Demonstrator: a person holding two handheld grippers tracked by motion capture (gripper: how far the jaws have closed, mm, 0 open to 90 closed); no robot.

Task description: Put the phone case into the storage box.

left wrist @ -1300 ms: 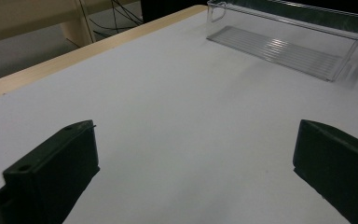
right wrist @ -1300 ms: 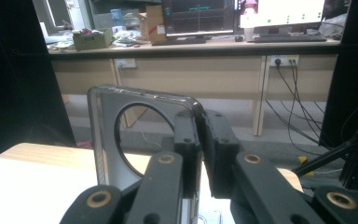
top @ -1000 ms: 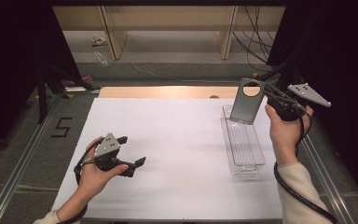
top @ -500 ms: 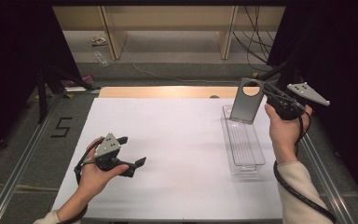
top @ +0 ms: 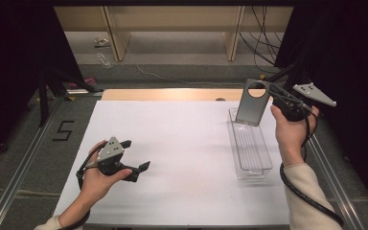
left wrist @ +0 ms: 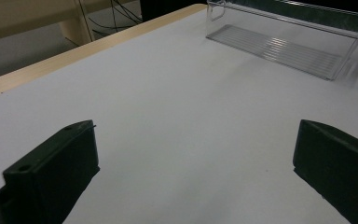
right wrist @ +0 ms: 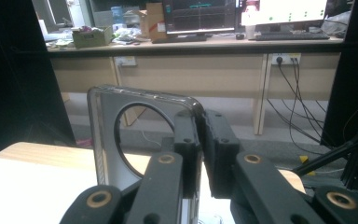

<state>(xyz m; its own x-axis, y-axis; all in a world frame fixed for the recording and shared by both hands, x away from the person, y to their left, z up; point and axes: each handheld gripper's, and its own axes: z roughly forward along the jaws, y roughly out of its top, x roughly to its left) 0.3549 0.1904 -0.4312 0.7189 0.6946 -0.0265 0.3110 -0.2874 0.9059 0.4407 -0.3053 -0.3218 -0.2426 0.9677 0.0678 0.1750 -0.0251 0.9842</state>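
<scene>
High view: flat grey phone case [top: 252, 102], round cutout

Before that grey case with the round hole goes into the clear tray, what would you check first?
1. Right gripper shut on the phone case: ok.
2. Case held above the tray's far end: ok.
3. Tray holds nothing: ok.
4. Left gripper open, holding nothing, apart from the tray: ok.
5. Case upright rather than tilted: not ok, it leans.
6. Grip firm enough not to slip: cannot tell.
</scene>
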